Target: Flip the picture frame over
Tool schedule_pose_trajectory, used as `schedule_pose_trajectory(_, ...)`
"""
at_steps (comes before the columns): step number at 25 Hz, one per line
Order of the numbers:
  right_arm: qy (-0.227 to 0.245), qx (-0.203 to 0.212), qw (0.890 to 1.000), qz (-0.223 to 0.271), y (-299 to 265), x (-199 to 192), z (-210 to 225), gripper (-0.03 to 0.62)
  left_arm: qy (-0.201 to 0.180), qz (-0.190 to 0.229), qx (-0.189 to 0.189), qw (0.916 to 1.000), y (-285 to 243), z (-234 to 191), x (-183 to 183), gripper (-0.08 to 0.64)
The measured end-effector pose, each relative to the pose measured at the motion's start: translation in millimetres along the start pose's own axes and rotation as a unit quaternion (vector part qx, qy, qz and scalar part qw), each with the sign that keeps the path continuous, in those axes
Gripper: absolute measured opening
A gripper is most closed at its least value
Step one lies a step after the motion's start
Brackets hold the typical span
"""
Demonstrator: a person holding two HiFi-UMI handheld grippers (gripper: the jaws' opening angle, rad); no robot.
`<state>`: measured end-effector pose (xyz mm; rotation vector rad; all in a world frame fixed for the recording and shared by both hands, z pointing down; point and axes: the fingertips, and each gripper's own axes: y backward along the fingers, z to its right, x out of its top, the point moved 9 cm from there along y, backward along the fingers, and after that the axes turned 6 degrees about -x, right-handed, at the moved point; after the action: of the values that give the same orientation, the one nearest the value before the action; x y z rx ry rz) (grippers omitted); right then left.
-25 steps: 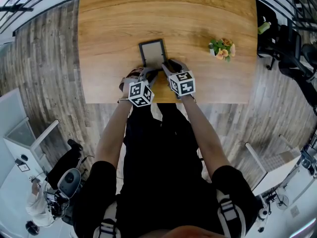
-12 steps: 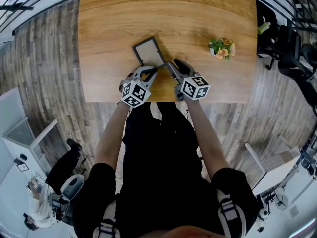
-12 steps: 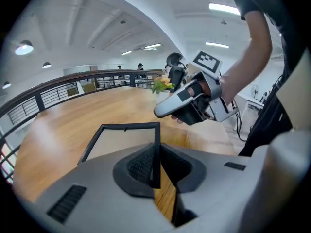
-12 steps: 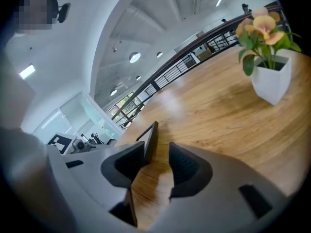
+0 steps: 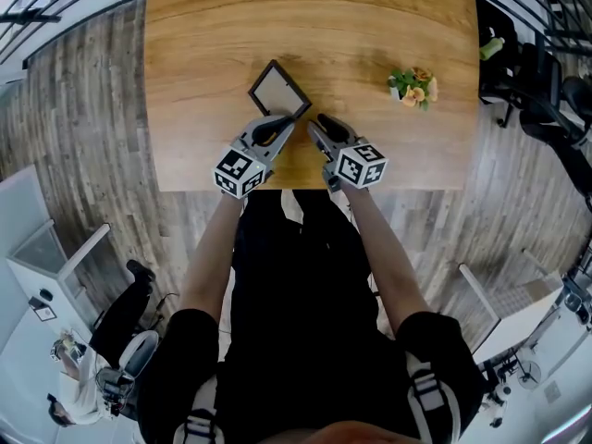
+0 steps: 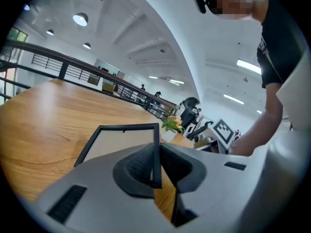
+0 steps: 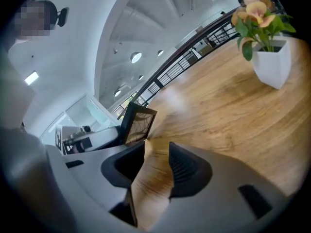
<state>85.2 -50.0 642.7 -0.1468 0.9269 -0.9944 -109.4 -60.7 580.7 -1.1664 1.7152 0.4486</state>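
The black picture frame [image 5: 277, 89] is tilted up off the wooden table [image 5: 370, 26], with its pale face [image 6: 124, 140] showing. My left gripper [image 5: 285, 125] is shut on the frame's near edge, and that thin black edge stands upright between the dark pads [image 6: 138, 166]. My right gripper [image 5: 317, 129] is just right of the frame and apart from it. It is open, its jaws have just been closing a little, and only table wood shows between them [image 7: 153, 161]. The right gripper view shows the frame [image 7: 137, 124] to the left, with the left gripper below it.
A small white pot of orange flowers [image 5: 413, 89] stands on the table to the right [image 7: 269, 47]. The table's front edge [image 5: 305, 190] runs just under both grippers. Office chairs [image 5: 536, 91] stand on the plank floor to the right.
The frame lay flat a second ago and now stands tilted and turned cornerwise. The left gripper has risen and rolled with it. The right gripper has come away from the frame's corner.
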Motion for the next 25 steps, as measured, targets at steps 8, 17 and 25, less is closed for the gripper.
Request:
schedule_pose_trajectory(8,0.24,0.02,0.97,-0.039,-4.8,-2.3,-55.4,0.189,0.098,0.103,-0.003,0.9898,13.5,-5.0,16.0,0.055)
schedule_pose_trajectory(17,0.365,-0.007,0.931,-0.013,-10.4,6.3,-91.3,0.206,0.175,0.191,-0.041,0.965,19.2,-2.2,26.8,0.055)
schedule_pose_trajectory(25,0.327,-0.007,0.944,0.038,9.9,28.7,-113.3,0.206,0.235,0.269,-0.032,0.9336,27.8,-9.9,25.9,0.055)
